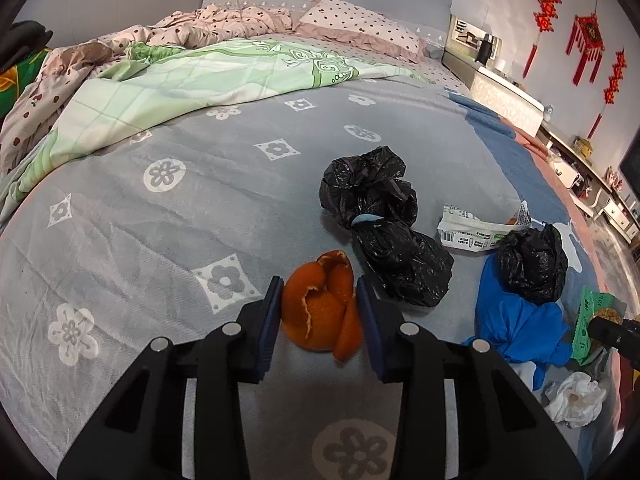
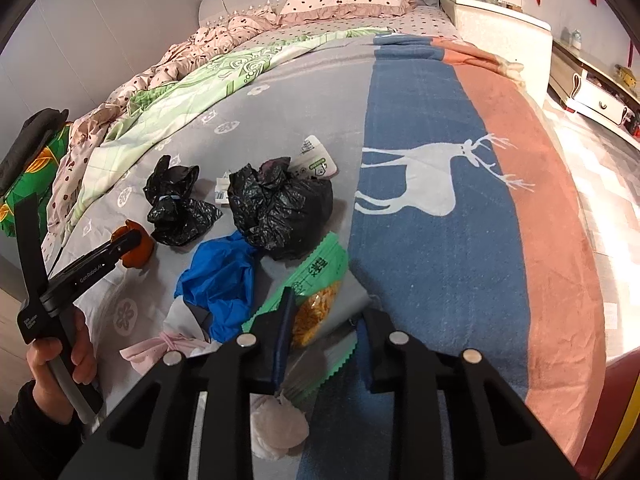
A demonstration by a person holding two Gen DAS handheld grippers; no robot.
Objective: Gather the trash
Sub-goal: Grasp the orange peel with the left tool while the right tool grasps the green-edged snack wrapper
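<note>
Bed, grey flowered blanket, rumpled green quilt and dotted pillow toward the headboard. Left wrist view: left gripper, jaws clamped on orange peel, one pad touching each side, peel resting on the blanket. Just beyond the right jaw: tied black bag. Further right: white carton, second black bag, blue glove, crumpled tissue.

Right wrist view: right gripper, jaws apart, green snack wrapper lying between them, its clear part with yellow contents near the left jaw. Left of it: blue glove, large black bag, smaller black bag. Left hand holds its gripper at the frame edge, peel at its tip.
</note>
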